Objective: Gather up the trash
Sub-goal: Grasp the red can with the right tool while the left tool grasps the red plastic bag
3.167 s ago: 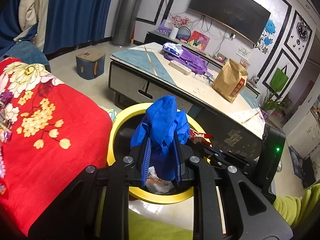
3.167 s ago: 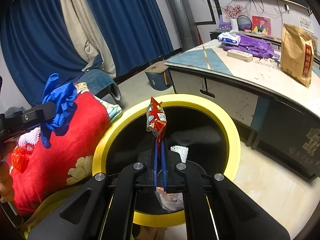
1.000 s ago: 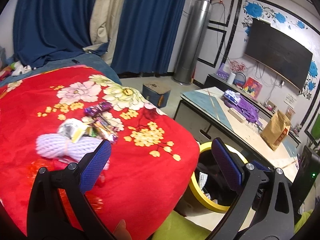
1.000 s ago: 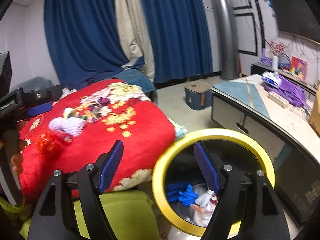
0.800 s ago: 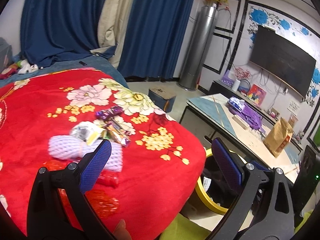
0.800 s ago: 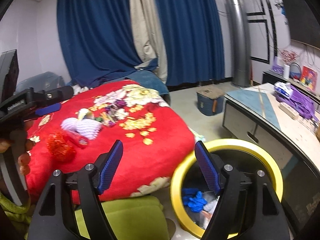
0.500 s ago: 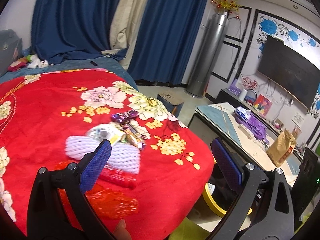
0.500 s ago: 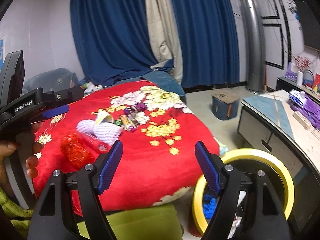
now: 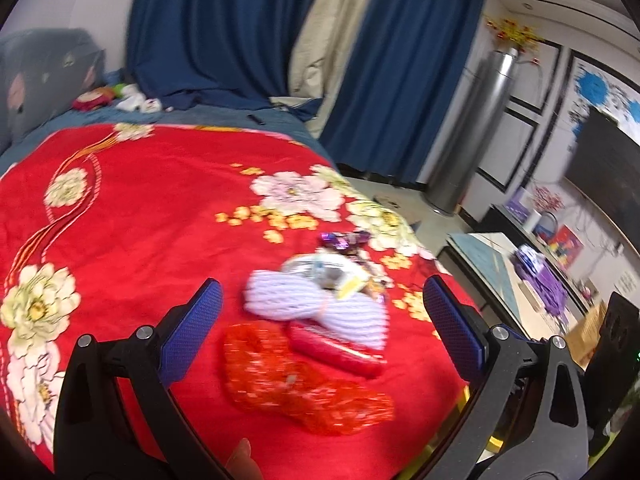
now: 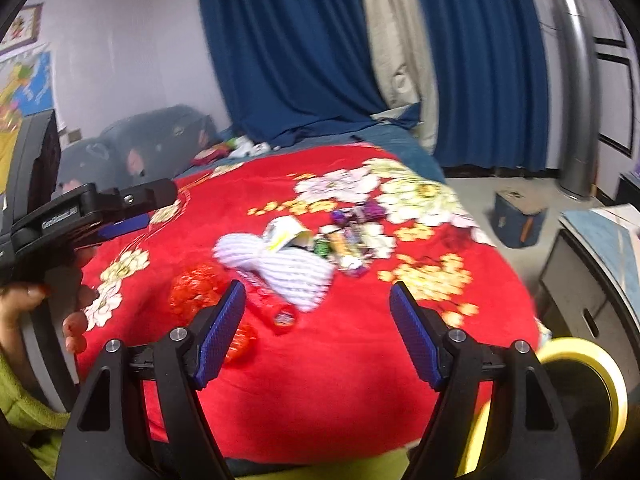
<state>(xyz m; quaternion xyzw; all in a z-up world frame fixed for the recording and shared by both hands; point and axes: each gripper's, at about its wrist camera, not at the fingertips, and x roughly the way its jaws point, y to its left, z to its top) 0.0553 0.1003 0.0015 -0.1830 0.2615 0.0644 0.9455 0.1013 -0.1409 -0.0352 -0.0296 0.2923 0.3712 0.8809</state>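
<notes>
Only the right wrist view shows the yellow bin [image 10: 580, 380].

Dark blue curtains [image 9: 224, 28] hang behind the bed, a beige drape [image 9: 320, 36] between them. A silver cylinder [image 9: 472, 132] stands by the wall. A small blue box [image 10: 516, 220] sits on the floor near a low table [image 10: 600, 256].

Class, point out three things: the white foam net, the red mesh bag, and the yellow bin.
white foam net [image 9: 280, 300], left wrist view, ribbed left half.
red mesh bag [image 9: 280, 380], left wrist view, its middle.
yellow bin [image 10: 600, 384], right wrist view, rim.
</notes>
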